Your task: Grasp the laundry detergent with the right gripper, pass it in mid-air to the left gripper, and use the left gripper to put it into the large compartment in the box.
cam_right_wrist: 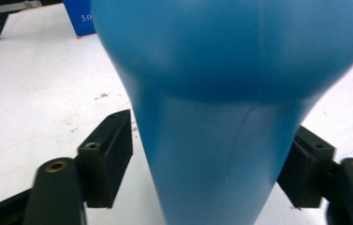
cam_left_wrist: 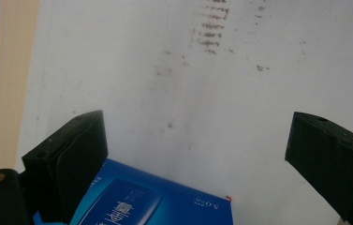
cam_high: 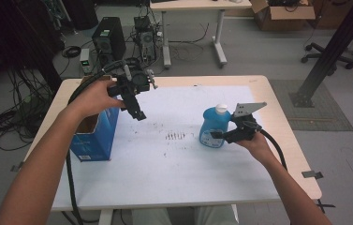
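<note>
table (cam_high: 174, 187) first, since it takes up most of what i can see from here: a pale top under a white sheet that is smudged with dark marks near the middle. on its left edge stands an open blue carton (cam_high: 92, 136), upright, mouth up. over to the right of the smudges stands a blue plastic bottle (cam_high: 214, 127) with a white cap (cam_high: 221, 108), upright on the sheet and well apart from the carton.

the person's right tool (cam_high: 217, 136) has come in level from the right and sits around the bottle's lower body. in the right gripper view the bottle (cam_right_wrist: 221, 140) swells wide above and narrows between the two black jaws; the far jaw looks to be right against the plastic, the near one has a sliver of daylight or is only just touching, so i would call it a grasp closing in rather than one fully clenched. the left tool (cam_high: 136, 110) hangs above the carton's right side, jaws spread wide and empty, with the carton's printed face (cam_left_wrist: 150, 201) below it in the left gripper view.

my guess on handling: smooth, rounded plastic, fairly slick, and the walls will likely give if squeezed hard. how full it is i cannot tell, so the weight is uncertain. the narrow waist where the jaws now sit seems the sensible hold, since the bulge above should stop it sliding down.
</note>
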A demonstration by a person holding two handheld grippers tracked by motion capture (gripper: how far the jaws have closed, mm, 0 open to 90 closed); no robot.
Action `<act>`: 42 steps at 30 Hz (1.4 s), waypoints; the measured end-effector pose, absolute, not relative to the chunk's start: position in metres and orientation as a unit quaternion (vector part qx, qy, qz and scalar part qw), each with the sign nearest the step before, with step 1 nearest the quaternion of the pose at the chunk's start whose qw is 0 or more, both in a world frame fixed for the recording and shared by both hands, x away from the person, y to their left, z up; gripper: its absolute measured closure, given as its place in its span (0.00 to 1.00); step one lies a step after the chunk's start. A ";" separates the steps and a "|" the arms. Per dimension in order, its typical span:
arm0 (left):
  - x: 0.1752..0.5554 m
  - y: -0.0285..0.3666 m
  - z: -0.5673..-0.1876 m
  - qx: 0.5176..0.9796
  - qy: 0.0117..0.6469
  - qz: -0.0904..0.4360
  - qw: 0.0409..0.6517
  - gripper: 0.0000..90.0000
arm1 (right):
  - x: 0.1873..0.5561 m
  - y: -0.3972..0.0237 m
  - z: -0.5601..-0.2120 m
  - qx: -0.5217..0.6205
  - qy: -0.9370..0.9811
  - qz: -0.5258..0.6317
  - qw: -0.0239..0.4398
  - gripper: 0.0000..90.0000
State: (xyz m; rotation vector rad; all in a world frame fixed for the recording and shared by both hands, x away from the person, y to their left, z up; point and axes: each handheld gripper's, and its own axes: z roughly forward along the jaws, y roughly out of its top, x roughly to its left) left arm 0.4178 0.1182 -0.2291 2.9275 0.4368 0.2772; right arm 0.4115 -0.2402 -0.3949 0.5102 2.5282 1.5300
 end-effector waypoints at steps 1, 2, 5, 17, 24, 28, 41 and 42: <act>0.418 0.118 -0.229 0.981 0.147 0.093 0.084 0.07 | 0.411 -0.241 -0.395 0.168 0.838 0.514 0.072 0.33; 0.418 0.118 -0.229 0.981 0.147 0.093 0.084 0.07 | 0.411 -0.241 -0.395 0.168 0.838 0.514 0.072 0.33; 0.418 0.118 -0.229 0.981 0.148 0.093 0.085 0.07 | 0.411 -0.244 -0.396 0.171 0.838 0.514 0.073 0.34; 0.419 0.116 -0.231 0.982 0.146 0.092 0.082 0.07 | 0.410 -0.246 -0.396 0.165 0.834 0.520 0.077 0.46; 0.419 0.116 -0.231 0.981 0.147 0.092 0.082 0.07 | 0.410 -0.247 -0.395 0.161 0.835 0.520 0.082 0.48; 0.418 0.116 -0.230 0.981 0.148 0.091 0.082 0.07 | 0.409 -0.247 -0.394 0.155 0.836 0.518 0.090 0.49; 0.406 0.111 -0.212 0.979 0.141 0.104 0.100 0.07 | 0.398 -0.245 -0.361 0.122 0.841 0.520 0.084 0.50; 0.406 0.111 -0.212 0.979 0.141 0.104 0.100 0.07 | 0.398 -0.245 -0.361 0.122 0.841 0.520 0.084 0.50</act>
